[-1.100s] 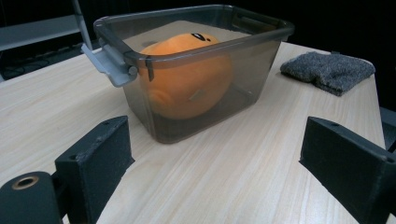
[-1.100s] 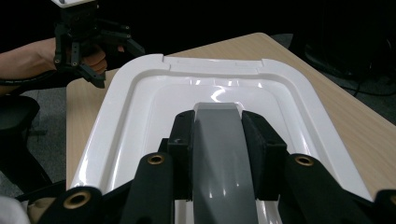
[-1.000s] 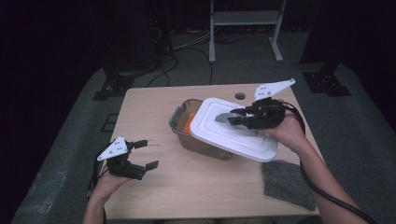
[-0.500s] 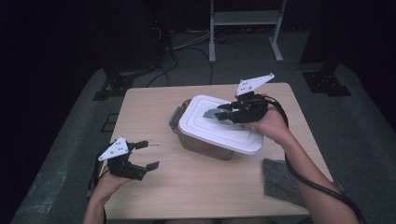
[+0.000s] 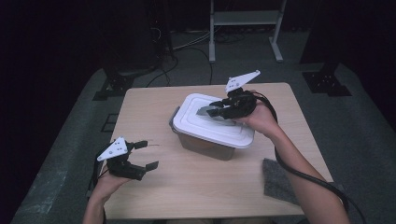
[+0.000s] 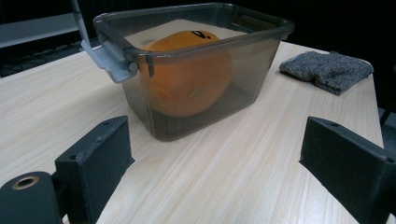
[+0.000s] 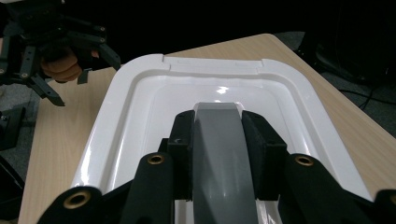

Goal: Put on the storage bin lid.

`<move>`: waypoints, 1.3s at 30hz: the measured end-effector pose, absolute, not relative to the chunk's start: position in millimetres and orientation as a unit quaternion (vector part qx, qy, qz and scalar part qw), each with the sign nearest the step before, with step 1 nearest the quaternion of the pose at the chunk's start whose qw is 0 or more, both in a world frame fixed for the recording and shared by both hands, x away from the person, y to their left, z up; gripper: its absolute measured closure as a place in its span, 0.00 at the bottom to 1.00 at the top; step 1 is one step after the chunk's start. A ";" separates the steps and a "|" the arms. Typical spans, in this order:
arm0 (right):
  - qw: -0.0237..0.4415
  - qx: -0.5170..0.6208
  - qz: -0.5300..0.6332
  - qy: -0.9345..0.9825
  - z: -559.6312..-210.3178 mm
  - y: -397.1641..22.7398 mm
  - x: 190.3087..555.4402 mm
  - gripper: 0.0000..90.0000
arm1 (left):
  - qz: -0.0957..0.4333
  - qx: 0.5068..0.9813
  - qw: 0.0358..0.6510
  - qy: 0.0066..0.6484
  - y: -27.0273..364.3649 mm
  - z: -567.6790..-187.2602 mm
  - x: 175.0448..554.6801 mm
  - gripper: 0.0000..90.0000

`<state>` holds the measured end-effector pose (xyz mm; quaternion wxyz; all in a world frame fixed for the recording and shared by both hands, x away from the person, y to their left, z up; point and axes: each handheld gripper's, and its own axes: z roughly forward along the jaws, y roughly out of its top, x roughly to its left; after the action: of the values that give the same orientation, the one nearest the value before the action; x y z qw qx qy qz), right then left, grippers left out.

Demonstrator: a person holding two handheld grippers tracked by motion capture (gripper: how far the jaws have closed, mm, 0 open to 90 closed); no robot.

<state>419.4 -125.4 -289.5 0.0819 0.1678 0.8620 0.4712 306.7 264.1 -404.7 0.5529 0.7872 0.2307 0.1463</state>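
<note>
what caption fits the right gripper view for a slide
Right gripper clamps the grey handle of the white lid.

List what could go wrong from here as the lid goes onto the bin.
1. The right tongs grip the lid only by its grey centre handle, so it may tip or swing and land askew on the bin.
2. The grey latch sticks out at the rim; the lid edge may catch on it.
3. The left tongs stand open, apart from the bin, so a push could slide it.
</note>
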 end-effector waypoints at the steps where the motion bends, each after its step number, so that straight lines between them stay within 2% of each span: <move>1: 0.081 0.167 0.471 0.862 -290.0 -124.0 420.6 0.72 | 0.146 0.787 0.553 0.231 264.2 -404.7 306.6 0.09; 39: 0.067 0.173 0.463 0.867 -316.2 -106.7 447.9 0.72 | 0.149 0.783 0.557 0.232 268.0 -402.1 304.3 0.09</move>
<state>447.9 -106.7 -316.2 0.0665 0.1727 0.8668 0.4630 304.3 268.0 -402.1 0.5571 0.7832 0.2322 0.1493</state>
